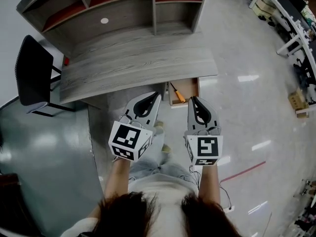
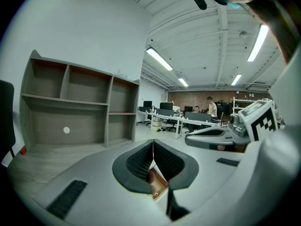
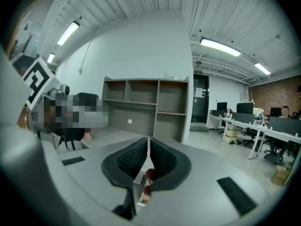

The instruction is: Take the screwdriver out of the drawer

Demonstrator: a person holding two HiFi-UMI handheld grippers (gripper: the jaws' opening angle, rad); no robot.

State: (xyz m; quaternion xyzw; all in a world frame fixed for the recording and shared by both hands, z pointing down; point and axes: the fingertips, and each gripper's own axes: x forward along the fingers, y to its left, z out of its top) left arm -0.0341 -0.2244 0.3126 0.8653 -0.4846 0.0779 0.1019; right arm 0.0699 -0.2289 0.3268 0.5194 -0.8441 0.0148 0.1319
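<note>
Just under the front edge of the grey wood-grain counter (image 1: 138,58), near its right end, the drawer (image 1: 191,87) stands pulled out. The screwdriver (image 1: 177,94) lies on the drawer's wooden bottom, its orange handle toward 5 o'clock and its dark shaft toward 11 o'clock. Nothing touches it.

In the head view the left tool (image 1: 156,98) and the right tool (image 1: 193,100) are held side by side in front of the person, both pointing toward 12 o'clock. The drawer sits between their tips, at about 1 o'clock from the left tool and 11 o'clock from the right one. Each tool's tip is near the drawer's front but apart from the screwdriver.

The left gripper view shows the left tool (image 2: 153,145) with its ribbed pads pressed together along a thin seam and nothing caught between them. Part of the drawer, with a spot of orange, shows through the gap below. The right gripper view shows the right tool (image 3: 148,141) likewise closed tight and empty.

A shelf unit (image 1: 123,4) with open compartments stands along the counter's far side at 12 o'clock, and a black chair (image 1: 32,75) stands on the pale glossy floor (image 1: 247,58) at 9 o'clock
</note>
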